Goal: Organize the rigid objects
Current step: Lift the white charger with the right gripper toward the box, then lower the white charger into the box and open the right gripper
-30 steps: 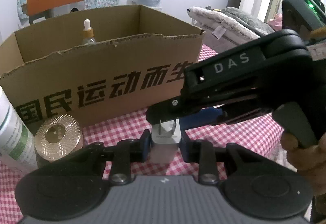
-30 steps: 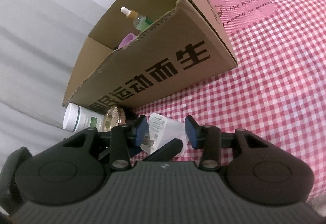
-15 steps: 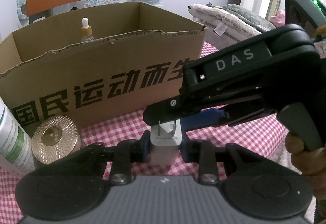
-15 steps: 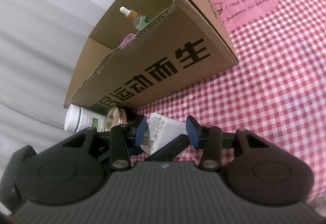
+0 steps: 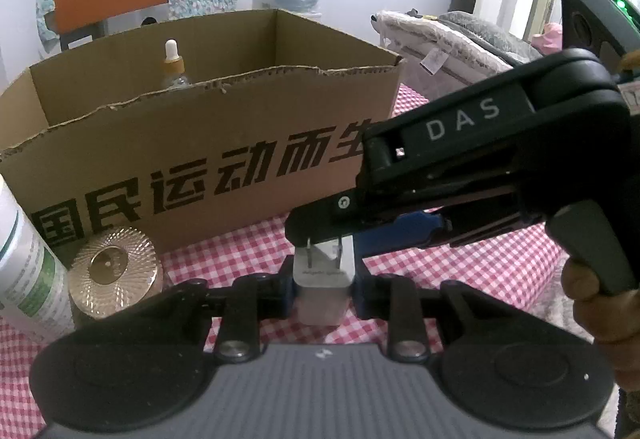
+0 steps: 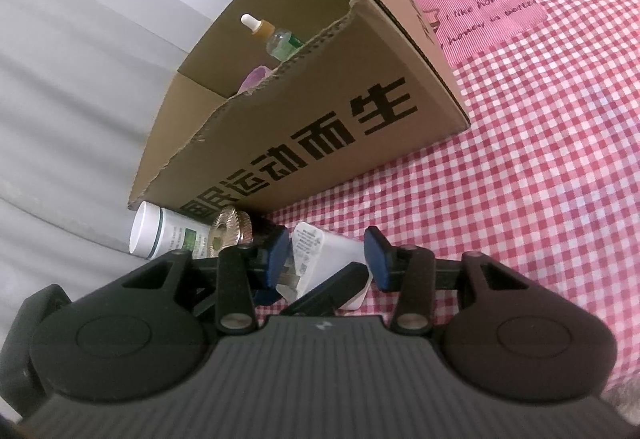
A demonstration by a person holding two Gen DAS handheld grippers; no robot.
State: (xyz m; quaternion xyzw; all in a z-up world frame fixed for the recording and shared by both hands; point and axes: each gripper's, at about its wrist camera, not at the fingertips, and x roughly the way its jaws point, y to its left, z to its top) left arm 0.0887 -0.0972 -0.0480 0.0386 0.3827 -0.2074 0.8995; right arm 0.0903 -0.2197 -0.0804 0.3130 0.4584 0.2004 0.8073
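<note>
Both tongs meet at one white plug: my left gripper is clamped on its body, prongs up, while my right gripper straddles the same plug with its blue pads slightly apart from it, not clearly pressing. Ahead stands the box on the checked cloth, a dropper bottle already inside. Beside its front wall wait a white bottle and a gold-lidded jar. I judge this a handover or regrasp. Next, one grip should let go, then the plug goes up over the wall.
</note>
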